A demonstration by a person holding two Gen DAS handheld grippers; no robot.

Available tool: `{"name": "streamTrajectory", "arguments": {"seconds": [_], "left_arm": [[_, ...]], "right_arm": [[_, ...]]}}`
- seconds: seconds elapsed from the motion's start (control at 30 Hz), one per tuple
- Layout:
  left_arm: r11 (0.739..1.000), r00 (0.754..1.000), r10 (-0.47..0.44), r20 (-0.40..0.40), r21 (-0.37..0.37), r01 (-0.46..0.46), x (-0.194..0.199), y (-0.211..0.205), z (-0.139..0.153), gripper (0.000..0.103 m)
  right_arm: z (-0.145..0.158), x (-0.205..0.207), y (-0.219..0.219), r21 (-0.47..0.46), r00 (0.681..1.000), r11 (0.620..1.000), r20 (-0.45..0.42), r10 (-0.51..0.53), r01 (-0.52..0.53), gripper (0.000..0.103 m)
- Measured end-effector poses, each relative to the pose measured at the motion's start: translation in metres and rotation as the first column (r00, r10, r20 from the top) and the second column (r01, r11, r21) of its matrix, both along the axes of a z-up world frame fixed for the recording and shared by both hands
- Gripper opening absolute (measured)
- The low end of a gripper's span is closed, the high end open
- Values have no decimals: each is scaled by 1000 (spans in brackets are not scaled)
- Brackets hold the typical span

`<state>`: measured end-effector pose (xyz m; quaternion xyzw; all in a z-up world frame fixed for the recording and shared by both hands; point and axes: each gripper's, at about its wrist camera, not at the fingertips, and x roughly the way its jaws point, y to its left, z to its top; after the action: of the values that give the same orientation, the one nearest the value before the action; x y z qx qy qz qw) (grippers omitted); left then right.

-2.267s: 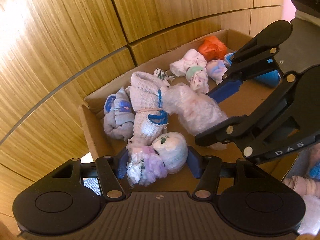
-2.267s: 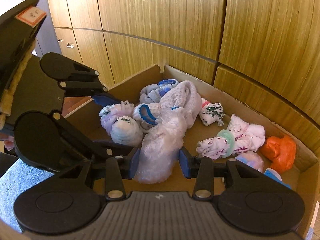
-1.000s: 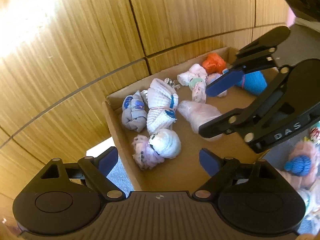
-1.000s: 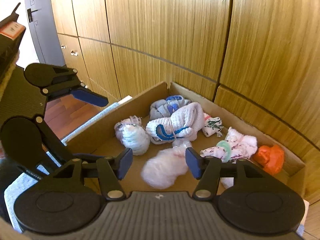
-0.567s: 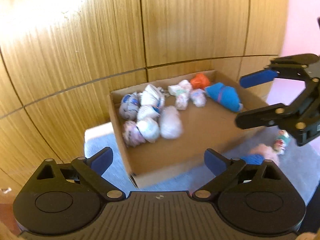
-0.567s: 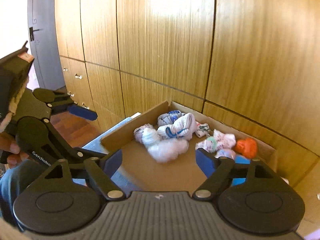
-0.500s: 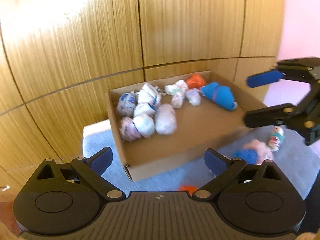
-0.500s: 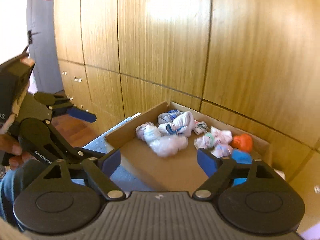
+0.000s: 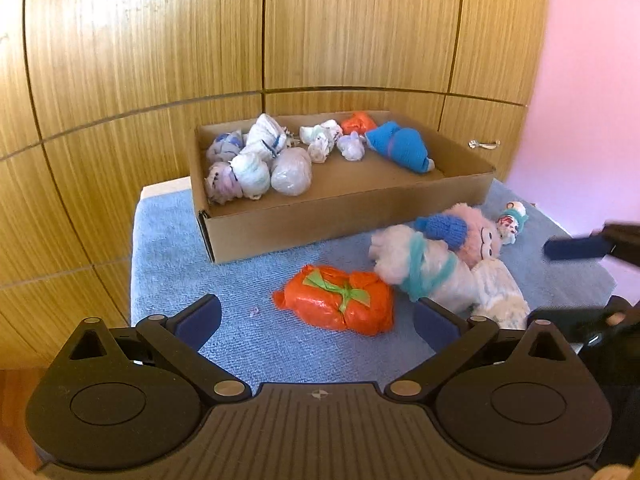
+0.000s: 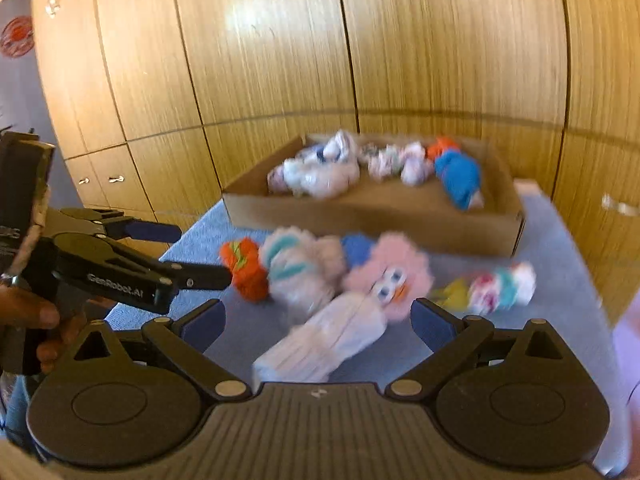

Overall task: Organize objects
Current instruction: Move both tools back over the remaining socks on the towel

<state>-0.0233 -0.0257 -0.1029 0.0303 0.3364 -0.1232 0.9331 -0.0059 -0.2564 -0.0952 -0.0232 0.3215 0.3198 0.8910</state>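
One cardboard box [image 9: 340,216] holds about nine rolled sock bundles, one blue [image 9: 400,148], one orange [image 9: 358,122], the rest pale, though the crowded pile makes that count uncertain. Outside it lie six bundles, as far as blur allows: one orange [image 9: 340,304], one small blue [image 9: 442,230], one pink [image 9: 478,232], two white, one small multicoloured [image 9: 512,218]. Two tools appear.

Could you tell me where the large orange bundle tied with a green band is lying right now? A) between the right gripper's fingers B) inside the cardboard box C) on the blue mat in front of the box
C: the orange bundle lies on the blue mat, outside the cardboard box.
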Motion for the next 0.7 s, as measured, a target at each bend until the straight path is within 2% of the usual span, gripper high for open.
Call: {"name": "streamTrajectory", "arguments": {"seconds": [0.1,0.2,0.33,0.43,0.57,0.7], "left_arm": [[1000,1000,3,12,11,-3,-5,3,1,102],[1000,1000,11,3,-1,-11,-5,8,1,102],[1000,1000,7,-4,-4,-7,0,7,-2,102],[1000,1000,-2,-14,-8,2,6,2,-7,102],[1000,999,-28,-19,13,29,17,-11,-16,102],[997,998,-55,-11,56,56,25,-20,-20,102]], "right_arm": [[-11,-3,8,-3,999,999,-39,-37,37,99],[-19,-5,16,-25,998,998,-31,-51,51,98],[-26,-1,17,-65,997,996,-43,-59,56,81],[-25,0,8,-57,997,997,-51,-60,57,64],[-21,-5,-5,-53,998,997,-43,-54,52,50],[-14,-10,-14,-59,999,997,-13,-45,44,47]]}}
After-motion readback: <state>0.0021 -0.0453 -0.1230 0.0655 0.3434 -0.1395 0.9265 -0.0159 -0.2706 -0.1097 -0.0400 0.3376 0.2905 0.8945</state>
